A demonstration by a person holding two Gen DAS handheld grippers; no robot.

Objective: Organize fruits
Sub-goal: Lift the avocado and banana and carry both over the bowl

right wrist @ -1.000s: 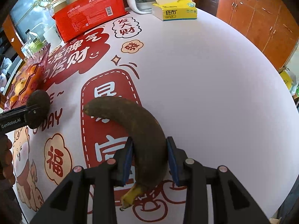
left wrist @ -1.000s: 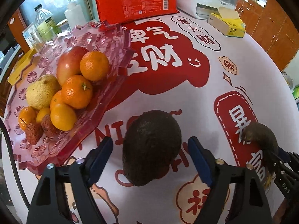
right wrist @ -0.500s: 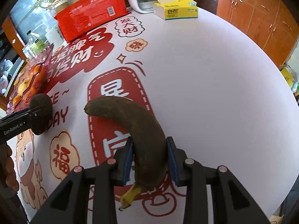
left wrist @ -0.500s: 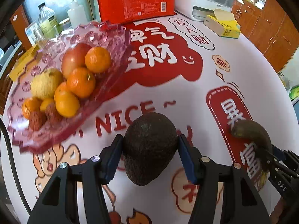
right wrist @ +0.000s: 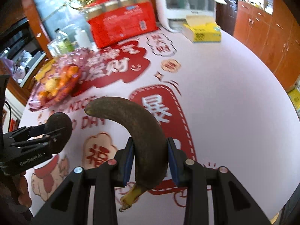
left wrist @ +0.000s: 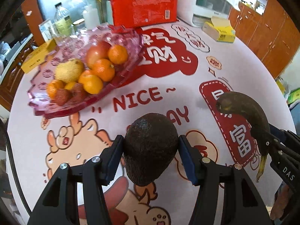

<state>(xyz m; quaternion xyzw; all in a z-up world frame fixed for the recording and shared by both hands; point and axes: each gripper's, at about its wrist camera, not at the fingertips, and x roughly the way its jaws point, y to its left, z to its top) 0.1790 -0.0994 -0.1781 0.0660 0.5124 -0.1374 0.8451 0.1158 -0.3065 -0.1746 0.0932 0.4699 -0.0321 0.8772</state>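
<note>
The left gripper (left wrist: 150,151) clamps the avocado (left wrist: 150,146), the right gripper (right wrist: 150,159) the banana (right wrist: 138,133); the fruit tray (left wrist: 129,35) lies far left, nearer the left hand.

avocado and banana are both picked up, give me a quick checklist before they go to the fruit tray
1. Left gripper clamped on avocado: ok.
2. Right gripper clamped on banana: ok.
3. Both fruits clear of the tablecloth: ok, as far as it shows.
4. Free room on the pink tray: ok, far end bare.
5. Piled oranges steady: cannot tell.
6. Banana's stem end hanging free: ok.
</note>
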